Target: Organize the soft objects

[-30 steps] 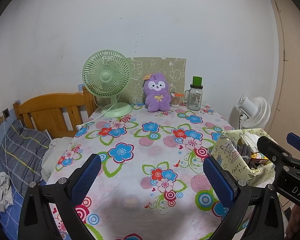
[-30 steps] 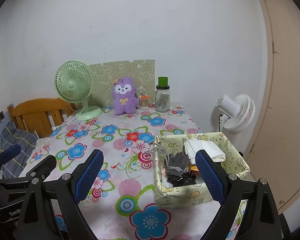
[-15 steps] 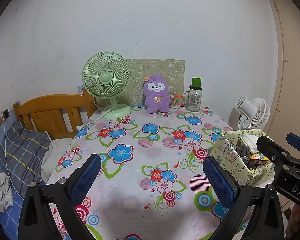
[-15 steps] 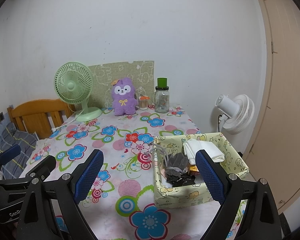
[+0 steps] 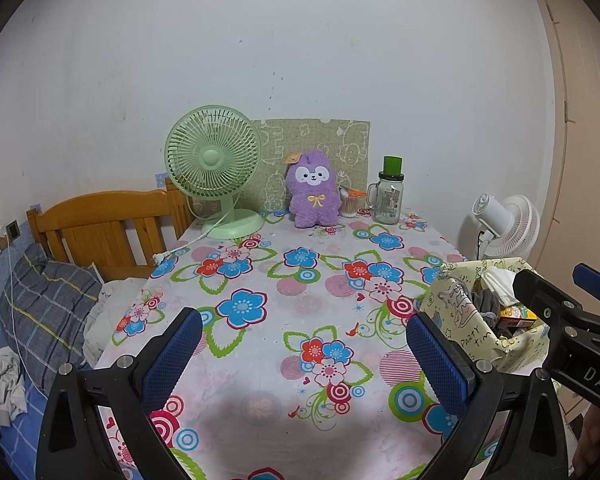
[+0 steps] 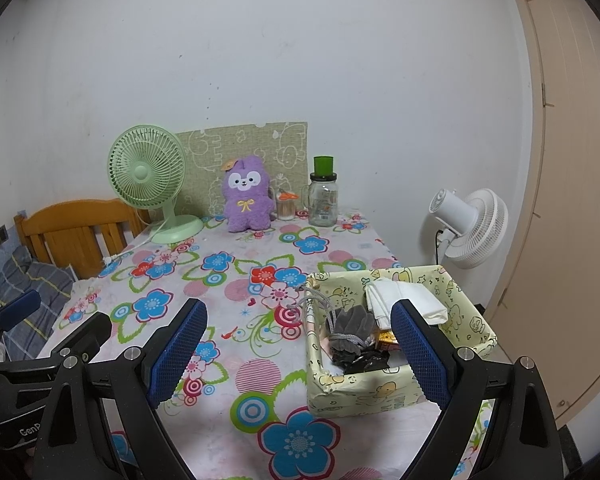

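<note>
Left gripper [image 5: 300, 354]: held above the near part of the table, its 2 blue-padded fingers spread wide apart with nothing between them.
Right gripper [image 6: 298, 350]: also above the near edge, jaws spread wide and empty; its right finger shows in front of the basket.
Table [image 6: 236, 280]: covered in a cloth printed with blue, red and pink flowers.
Basket [image 6: 364, 394]: a pale yellow cartoon-print fabric box at the table's right near corner, open at the top.
Basket contents: a grey glove [image 6: 350, 334] with a grey drawstring, a folded white cloth [image 6: 404, 298], something black below the glove and a small yellow packet, partly hidden.
Purple plush toy [image 5: 312, 194]: upright at the far edge of the table, against a green patterned board [image 5: 316, 140], well apart from both grippers and the basket.
Green desk fan [image 5: 214, 168]: just left of the plush.
Glass jar [image 5: 390, 196]: green lid, right of the plush, with a small cup between them.
White fan [image 6: 470, 228]: beyond the table's right side.
Wooden headboard [image 5: 104, 228]: left of the table, with a plaid pillow [image 5: 44, 312] below it.
</note>
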